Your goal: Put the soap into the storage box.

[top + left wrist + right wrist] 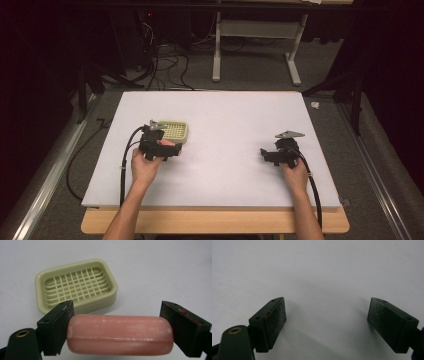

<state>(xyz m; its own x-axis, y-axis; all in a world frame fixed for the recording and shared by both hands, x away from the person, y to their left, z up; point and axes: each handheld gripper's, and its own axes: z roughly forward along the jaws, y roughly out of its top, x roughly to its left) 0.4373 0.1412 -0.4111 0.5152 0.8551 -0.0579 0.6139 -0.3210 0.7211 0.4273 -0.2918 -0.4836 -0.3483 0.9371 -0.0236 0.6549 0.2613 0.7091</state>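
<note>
As the high view shows, the left gripper [167,145] sits just beside the soap dish [174,131] — the right gripper [270,152] well apart from it. In the left gripper view, its jaws clamp a pink soap bar [120,333] just before the dish. The right gripper view shows jaws spread over bare table [324,277].

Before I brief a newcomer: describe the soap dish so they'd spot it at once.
On the white table, look left, just beyond the left gripper, which clamps a pink soap bar. The soap dish is the pale yellow-green, rounded rectangular tray with a lattice floor.
</note>
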